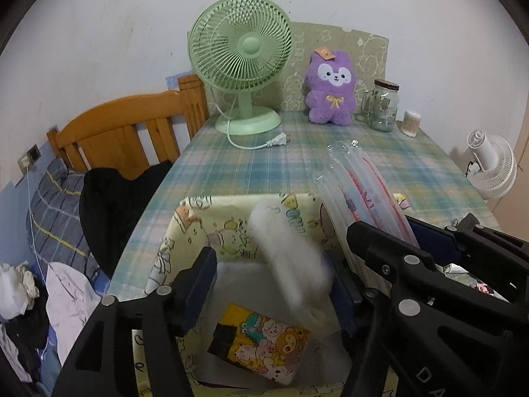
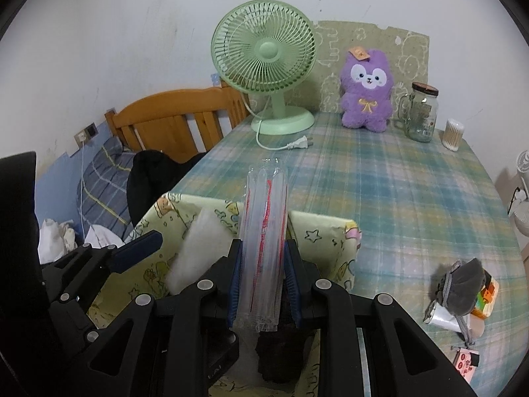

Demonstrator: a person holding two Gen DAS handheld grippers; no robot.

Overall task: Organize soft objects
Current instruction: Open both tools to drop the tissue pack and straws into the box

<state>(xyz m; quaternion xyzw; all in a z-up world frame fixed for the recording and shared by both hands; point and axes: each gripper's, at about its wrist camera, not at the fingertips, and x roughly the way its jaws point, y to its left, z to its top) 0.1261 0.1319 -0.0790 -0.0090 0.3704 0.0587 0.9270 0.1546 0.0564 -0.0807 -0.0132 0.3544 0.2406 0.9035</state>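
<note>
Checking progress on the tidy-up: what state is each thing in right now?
Left hand-held gripper: open, white pad between its fingers.
White pad: blurred, over the box.
Right hand-held gripper: shut on clear packet.
Clear packet: clamped, sticking forward.
Yellow box: open-topped.
Green fan: unplugged.
Glass jar: lidded, upright.

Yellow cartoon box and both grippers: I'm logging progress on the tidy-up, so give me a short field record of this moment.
box: yellow cartoon-print box on the plaid table, open top
left gripper: open above the box
white soft piece: blurred between the open jaws, over the box
already in box: colourful cartoon packet
right gripper: shut on clear plastic pack with red print
not yet gathered: purple plush at the back beside the green fan
</note>
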